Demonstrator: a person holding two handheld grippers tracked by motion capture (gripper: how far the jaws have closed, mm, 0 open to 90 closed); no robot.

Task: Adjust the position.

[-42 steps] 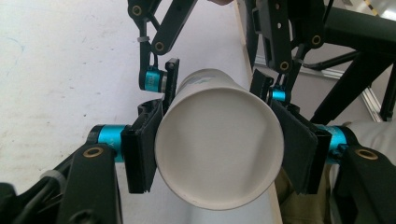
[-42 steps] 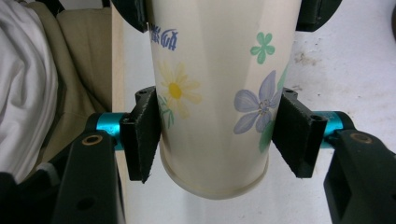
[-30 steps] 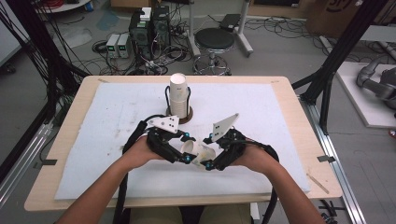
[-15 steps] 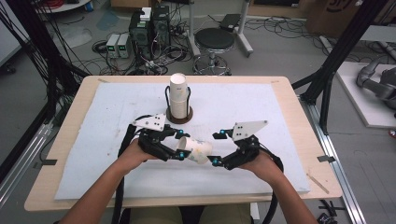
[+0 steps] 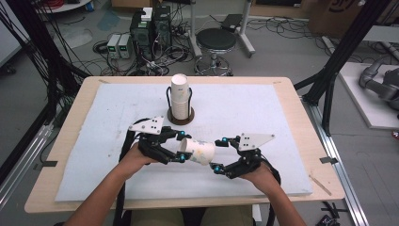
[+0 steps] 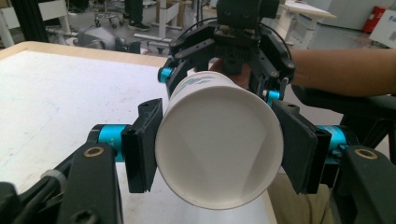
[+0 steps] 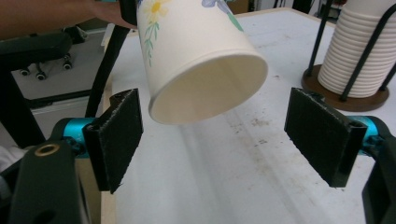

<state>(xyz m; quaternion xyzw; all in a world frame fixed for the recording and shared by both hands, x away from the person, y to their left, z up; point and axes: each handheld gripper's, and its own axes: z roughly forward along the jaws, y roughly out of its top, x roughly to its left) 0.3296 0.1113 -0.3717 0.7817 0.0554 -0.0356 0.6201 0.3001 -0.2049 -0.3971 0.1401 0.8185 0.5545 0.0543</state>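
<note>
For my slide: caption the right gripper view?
Open right gripper below the paper cup; cup stack behind.

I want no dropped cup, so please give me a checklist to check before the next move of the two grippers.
1. Left gripper shut on the paper cup: ok, both pads press its sides.
2. Right gripper free of the cup: ok, its jaws have just been opening and stand apart, with the cup's open end ahead and untouched.
3. Cup off the table: ok, it hangs on its side.
4. Cup undamaged: cannot tell, the rim looks slightly oval.
5. Cup stack upright in its holder: ok.
6. Stack apart from both grippers: ok.
</note>
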